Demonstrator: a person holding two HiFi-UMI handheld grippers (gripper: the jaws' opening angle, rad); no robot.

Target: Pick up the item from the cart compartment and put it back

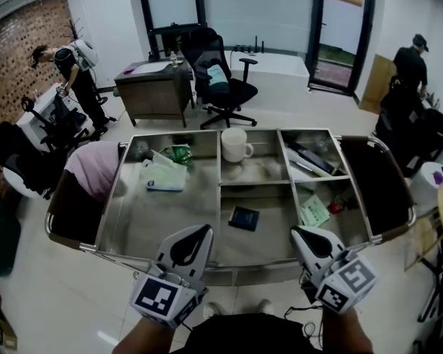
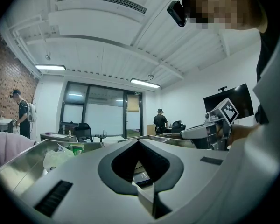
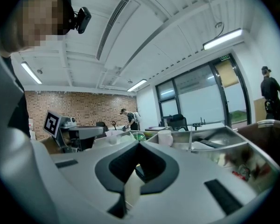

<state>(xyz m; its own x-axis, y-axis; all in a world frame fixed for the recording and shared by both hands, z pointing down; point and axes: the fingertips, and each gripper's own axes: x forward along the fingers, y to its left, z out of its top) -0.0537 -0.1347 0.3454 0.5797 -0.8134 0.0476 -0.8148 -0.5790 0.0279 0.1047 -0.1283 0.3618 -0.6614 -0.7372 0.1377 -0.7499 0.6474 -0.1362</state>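
A: Fingers of the left gripper and right gripper: holding anything?

B: No. Both pairs are pressed together and empty, low over the near rim of the cart, seemingly poised for a reach.

A: And the item?

B: A dark booklet lies flat in the middle compartment, just ahead of the fingertips and between the two pairs. A white mug stands farther beyond. I can't tell which one is meant.

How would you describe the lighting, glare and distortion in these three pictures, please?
Head view: even light and a sharp picture, with soft reflections on the steel cart and curved edges. Left gripper view: strong fisheye, a dark round border, a bright ceiling lamp, and the left gripper looming large. Right gripper view: same fisheye, a glaring strip light, and the cart's right side blurred.
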